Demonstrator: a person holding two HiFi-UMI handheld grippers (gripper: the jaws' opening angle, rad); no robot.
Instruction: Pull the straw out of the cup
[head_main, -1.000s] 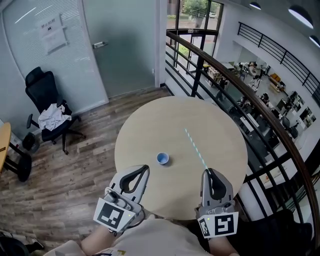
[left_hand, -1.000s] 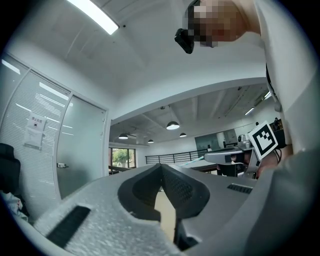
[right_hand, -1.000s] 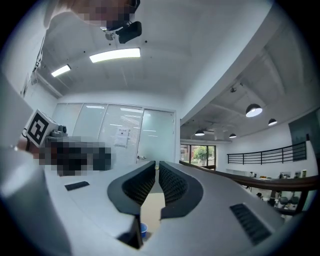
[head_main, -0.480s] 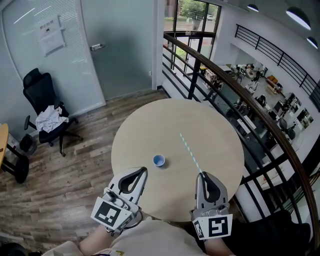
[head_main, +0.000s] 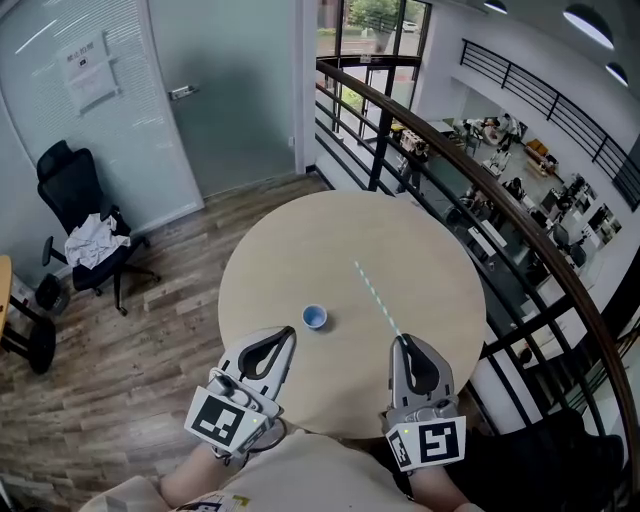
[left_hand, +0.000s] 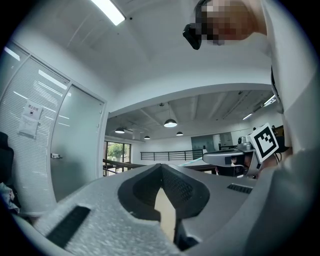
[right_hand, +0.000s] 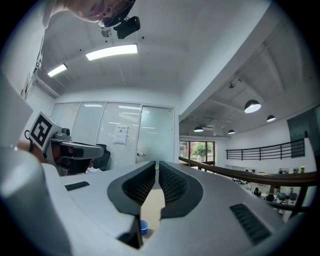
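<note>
A small blue cup (head_main: 314, 317) stands on the round wooden table (head_main: 400, 230), towards its near edge. The pale striped straw (head_main: 375, 295) is outside the cup, to its right. It runs from my right gripper (head_main: 402, 340) out over the table. That gripper is shut on the straw's near end, which shows end-on at its tips in the right gripper view (right_hand: 156, 165). The cup (right_hand: 144, 227) shows low between its jaws there. My left gripper (head_main: 289, 334) is left of the cup and just nearer than it, shut and holding nothing (left_hand: 161, 166).
A dark curved railing (head_main: 480, 170) runs close behind and to the right of the table, with a lower floor beyond it. A black office chair (head_main: 85, 235) stands at the far left on the wood floor. A glass door (head_main: 215, 100) is at the back.
The head camera has shifted slightly, so the whole scene sits a little further left. Grippers, straw and cup keep their places relative to each other.
</note>
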